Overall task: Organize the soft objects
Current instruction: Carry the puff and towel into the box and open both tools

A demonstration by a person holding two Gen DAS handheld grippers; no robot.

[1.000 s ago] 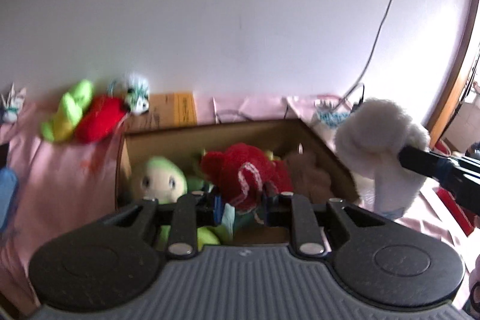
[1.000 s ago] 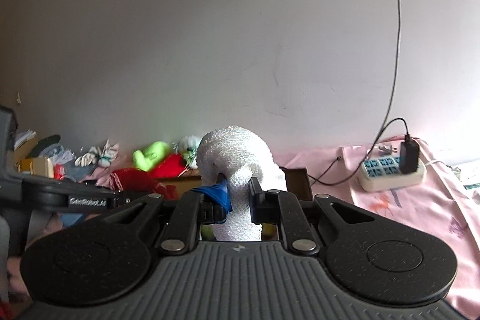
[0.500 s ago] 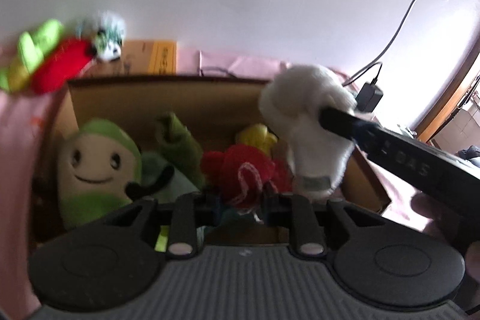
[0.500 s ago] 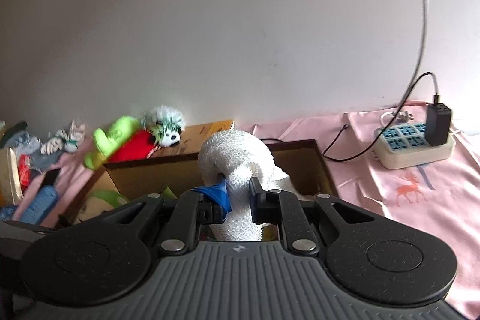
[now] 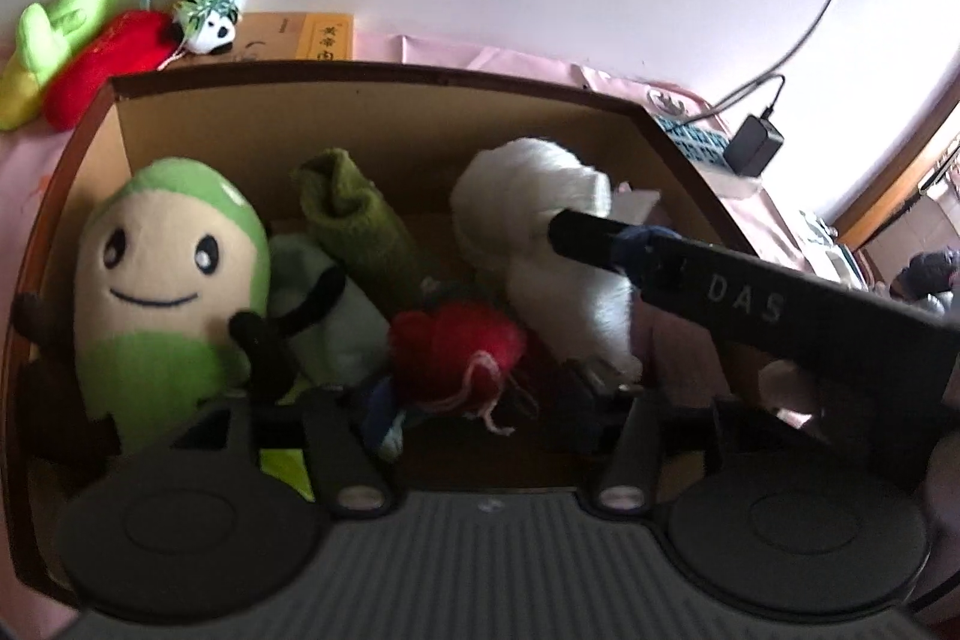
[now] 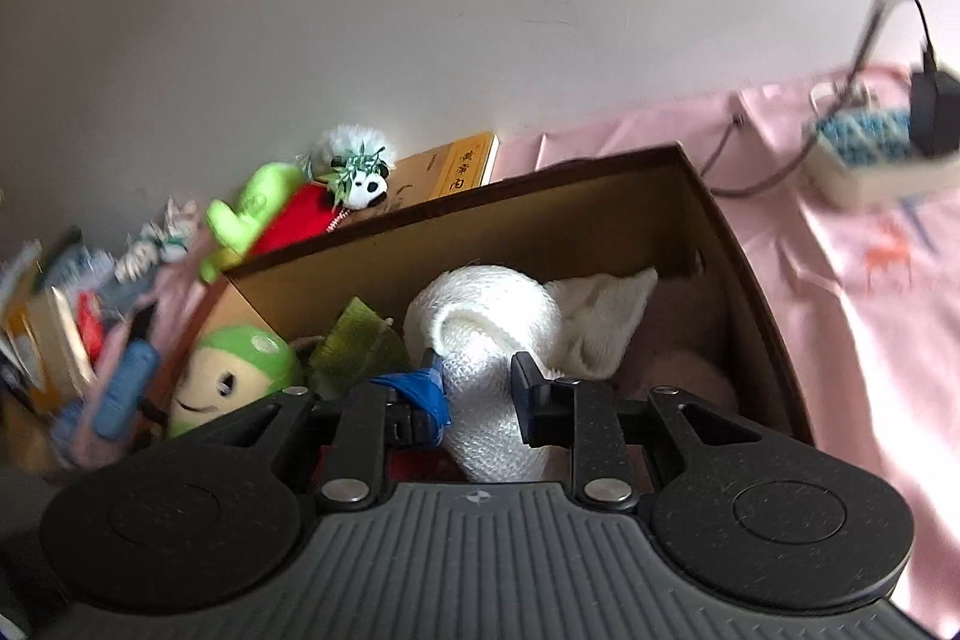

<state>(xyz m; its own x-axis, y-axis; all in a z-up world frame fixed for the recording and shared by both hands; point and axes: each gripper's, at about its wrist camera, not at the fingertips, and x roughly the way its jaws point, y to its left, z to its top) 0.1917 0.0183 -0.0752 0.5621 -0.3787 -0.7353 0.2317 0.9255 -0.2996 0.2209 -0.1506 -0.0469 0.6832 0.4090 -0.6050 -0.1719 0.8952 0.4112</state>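
Observation:
A brown cardboard box (image 5: 372,88) (image 6: 738,244) holds a green-and-cream smiling plush (image 5: 162,280) (image 6: 234,370), a rolled olive towel (image 5: 354,220) and other soft things. My left gripper (image 5: 474,400) stands open over the box, and a red knitted toy (image 5: 456,358) lies between its fingers inside the box. My right gripper (image 6: 477,394), also seen in the left wrist view (image 5: 600,232), is shut on a white knitted roll (image 6: 486,340) (image 5: 540,220) and holds it low inside the box's right half.
A green-and-red plush (image 5: 72,46) (image 6: 264,214) and a small panda toy (image 5: 210,10) (image 6: 360,172) lie behind the box beside a yellow carton (image 5: 300,40). A power strip with a plugged charger (image 6: 882,142) (image 5: 720,142) lies on the pink cloth (image 6: 870,310) to the right.
Both grippers tipped down and came over the box. The right one lowered the white roll into it. The left gripper's fingers spread apart and let go of the red toy.

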